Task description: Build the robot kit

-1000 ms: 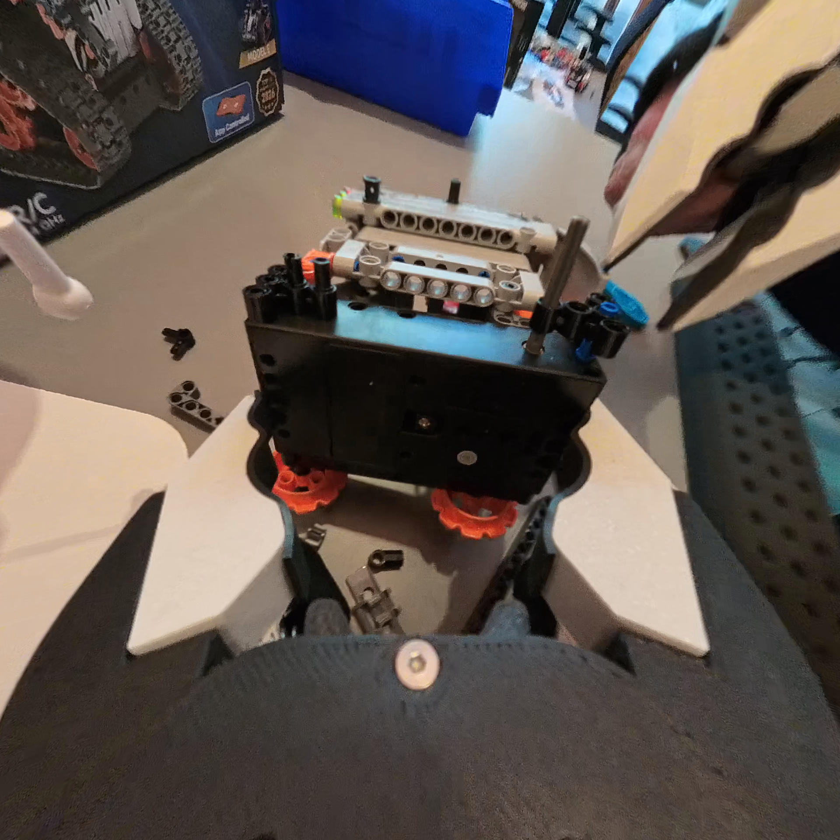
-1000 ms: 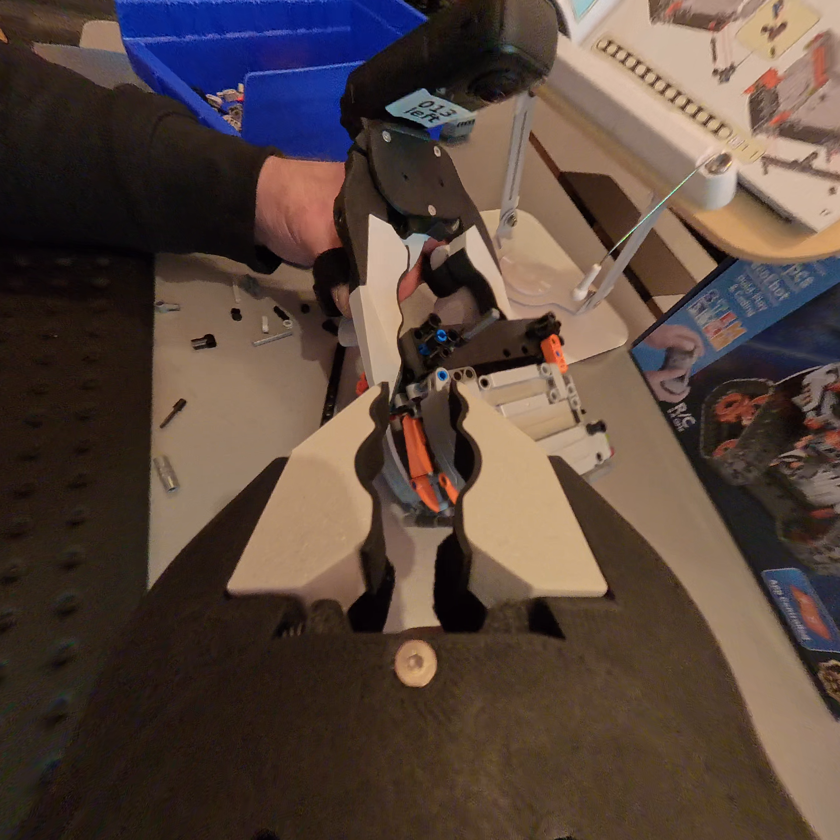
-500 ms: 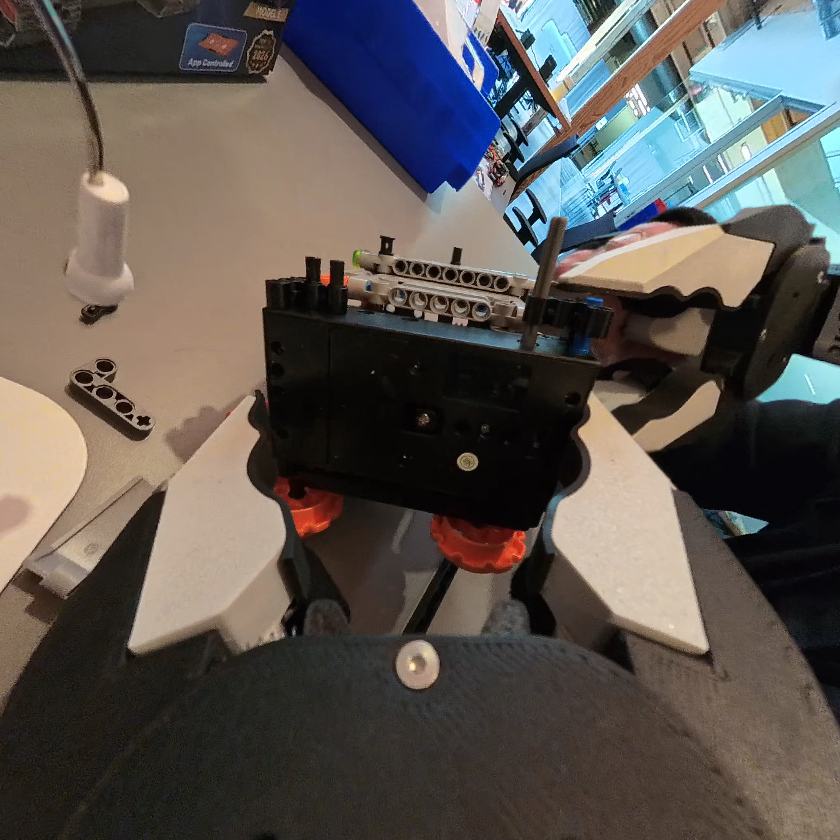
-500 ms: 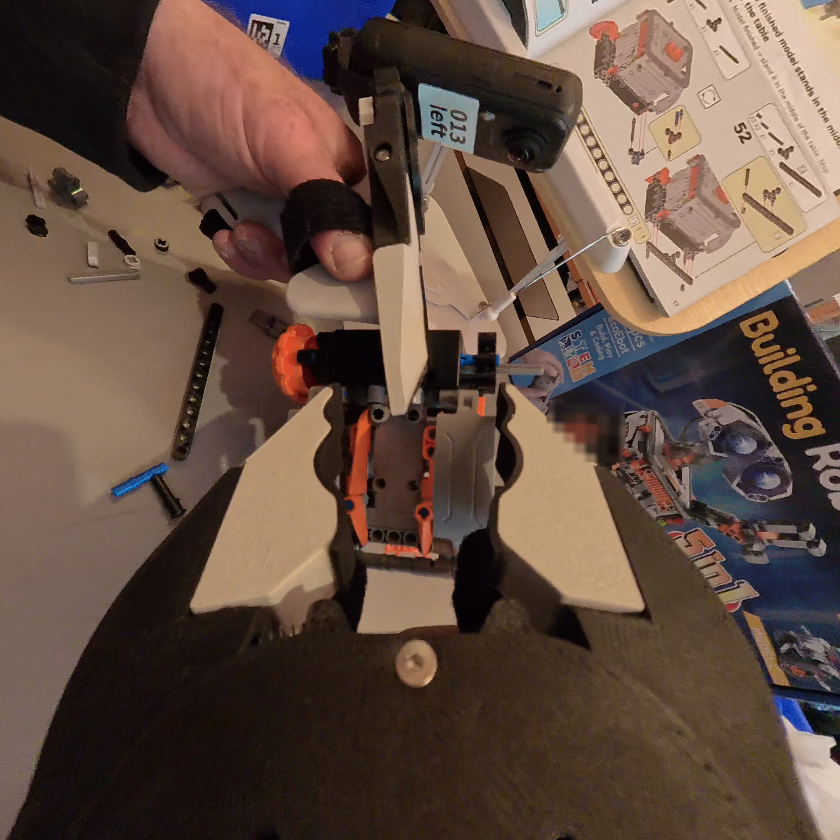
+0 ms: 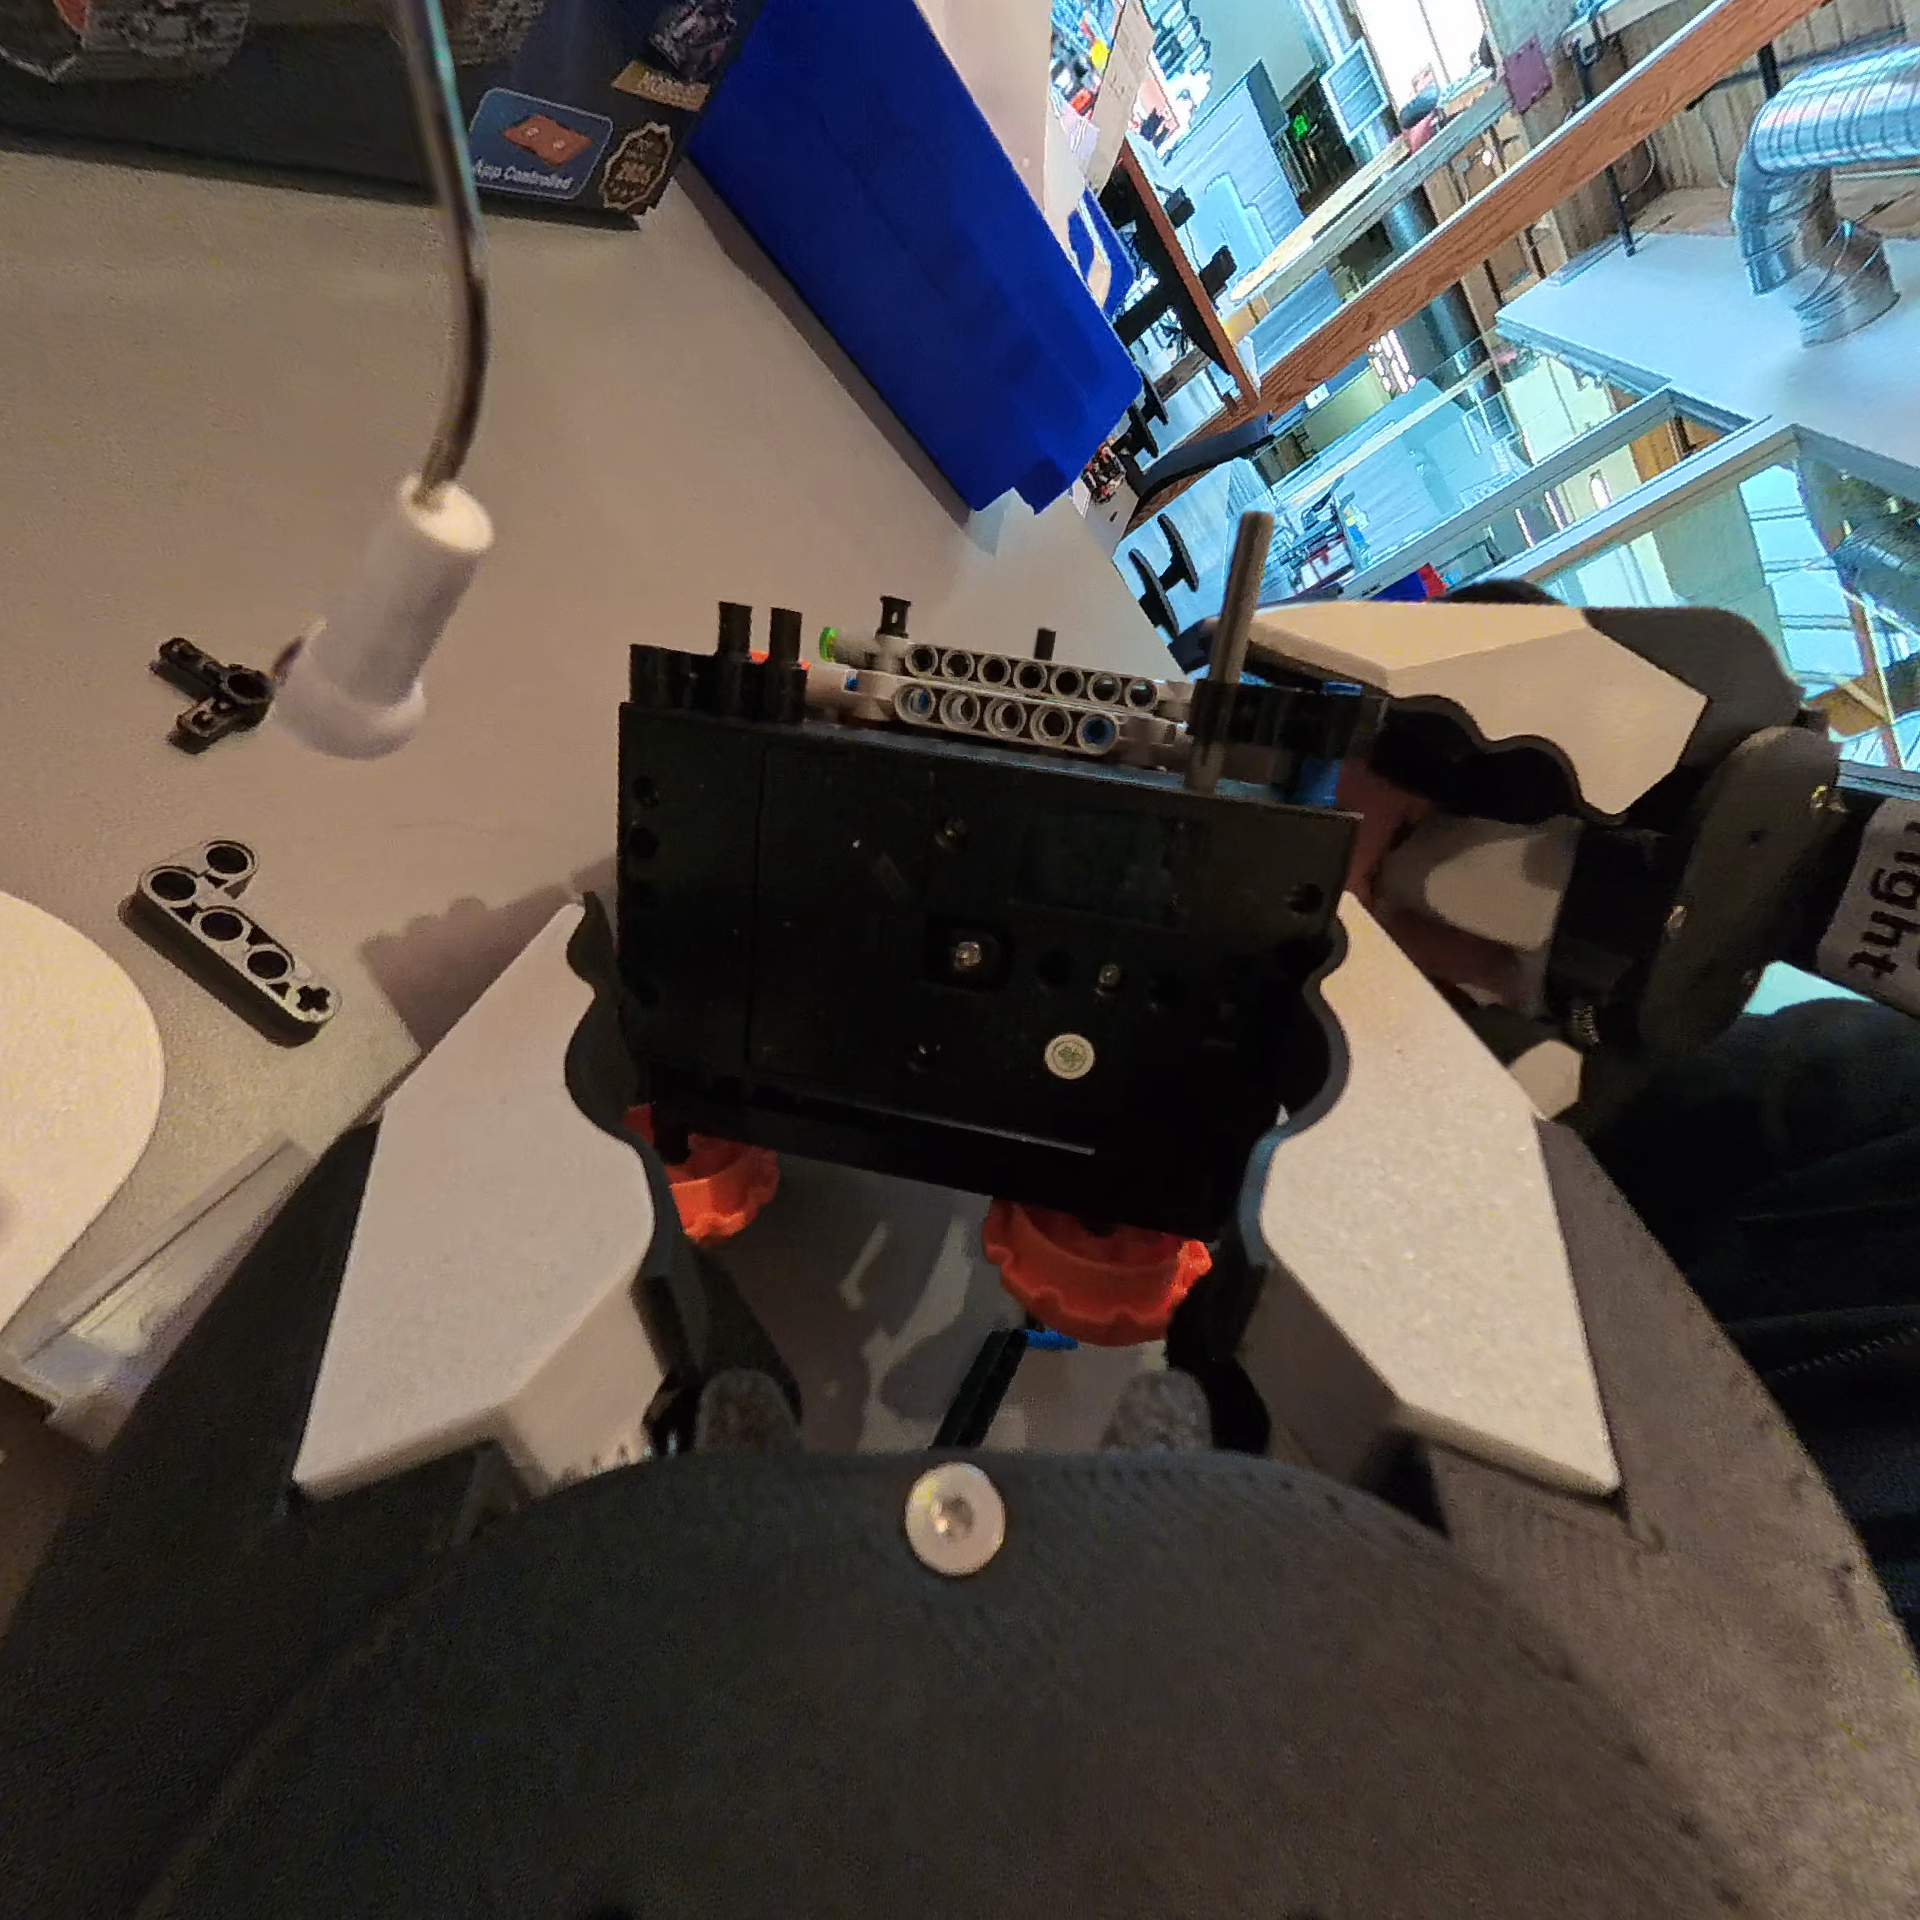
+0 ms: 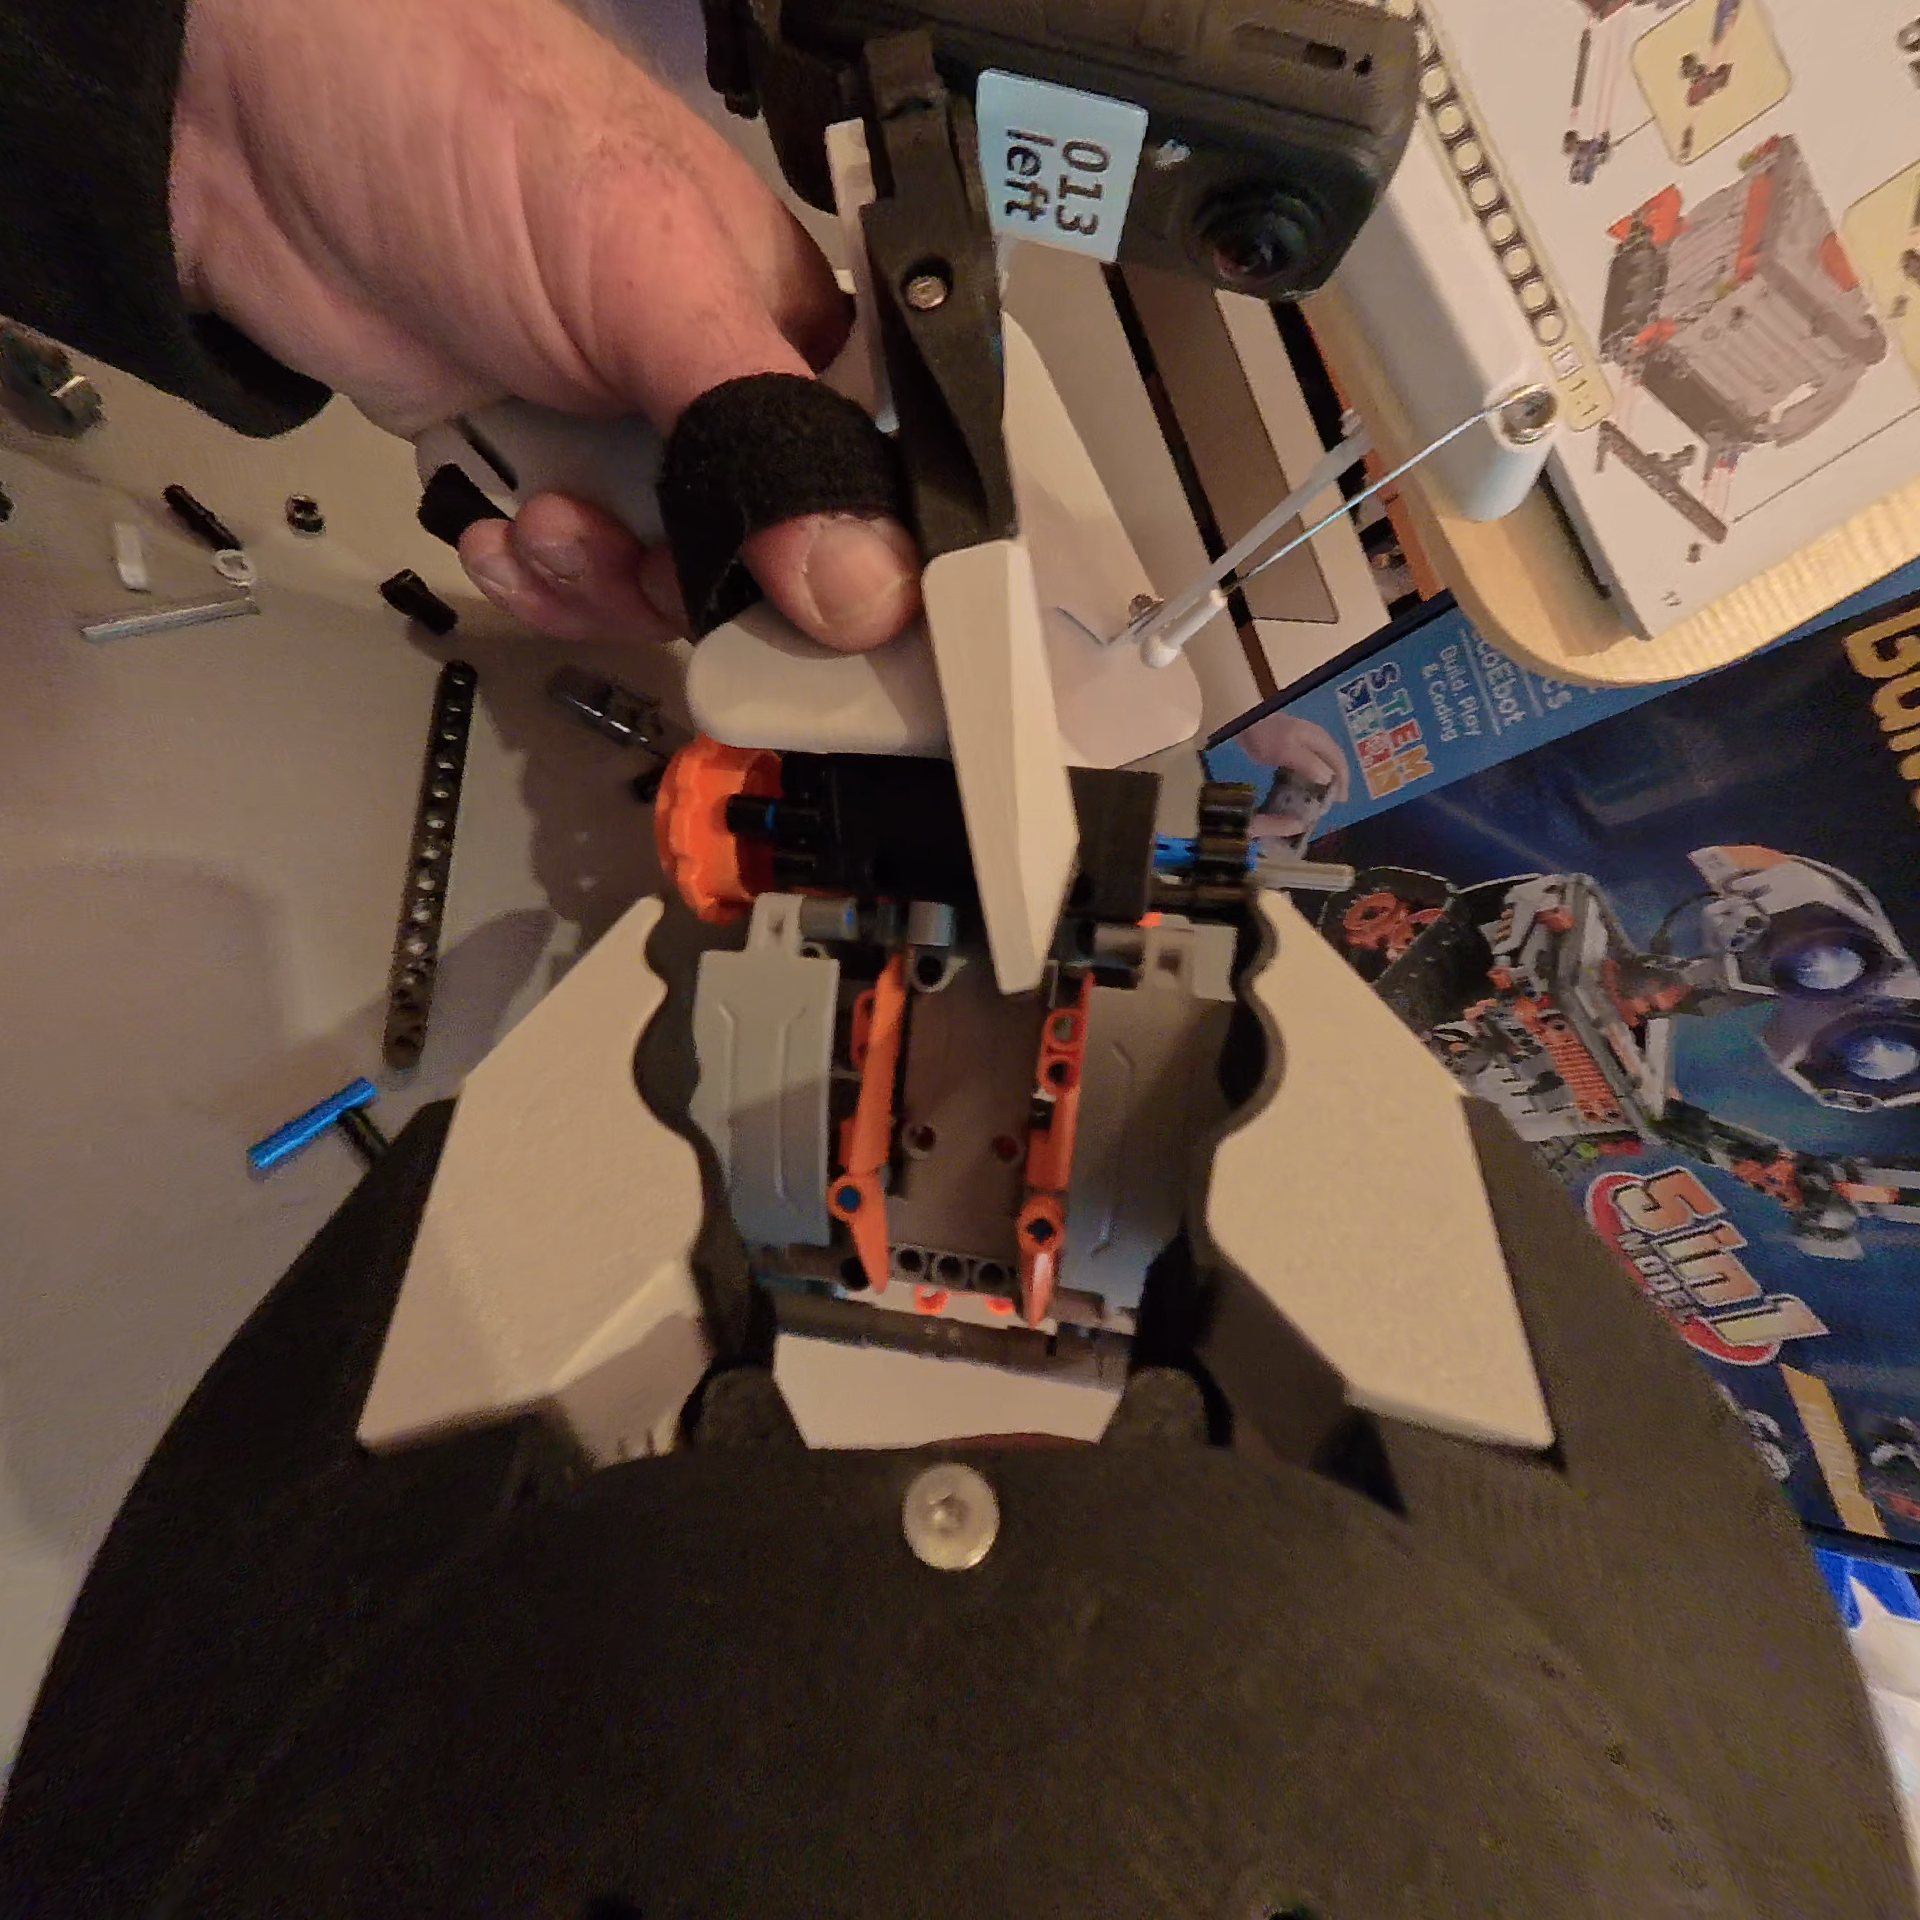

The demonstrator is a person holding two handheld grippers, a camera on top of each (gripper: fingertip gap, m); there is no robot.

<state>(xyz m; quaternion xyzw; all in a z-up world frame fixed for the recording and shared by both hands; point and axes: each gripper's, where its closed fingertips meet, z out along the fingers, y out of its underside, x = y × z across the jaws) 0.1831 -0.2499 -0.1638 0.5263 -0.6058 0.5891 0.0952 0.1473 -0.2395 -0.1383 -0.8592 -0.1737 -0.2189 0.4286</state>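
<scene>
A building-brick model is held between both grippers above the grey table. In the left wrist view its black block [image 5: 966, 935] sits between my left gripper's [image 5: 961, 925] white fingers, which are shut on its sides. Two orange gears [image 5: 1091, 1288] hang below it, and a grey axle [image 5: 1231, 644] stands at its top right. My right gripper [image 6: 951, 935] is shut around the model's grey and orange end [image 6: 966, 1143]. It also shows in the left wrist view [image 5: 1455, 727], coming in from the right. The left gripper's finger [image 6: 1013, 790] and a hand [image 6: 499, 260] show above in the right wrist view.
Loose parts lie on the table: a black angled beam [image 5: 234, 935], a small black connector [image 5: 213, 686], a long black beam [image 6: 431, 862] and a blue axle [image 6: 312, 1122]. A white stand foot [image 5: 384, 644], a blue bin [image 5: 914, 260], a kit box [image 6: 1662, 1039] and an instruction booklet [image 6: 1714, 208] stand around. The right gripper is farther from the small black connector [image 5: 213, 686], some 15 centimetres, than the left, some 7 centimetres.
The model has turned, and the left gripper has kept its hold. The right gripper's jaws have spread from a narrow hold to span the wider grey and orange end.
</scene>
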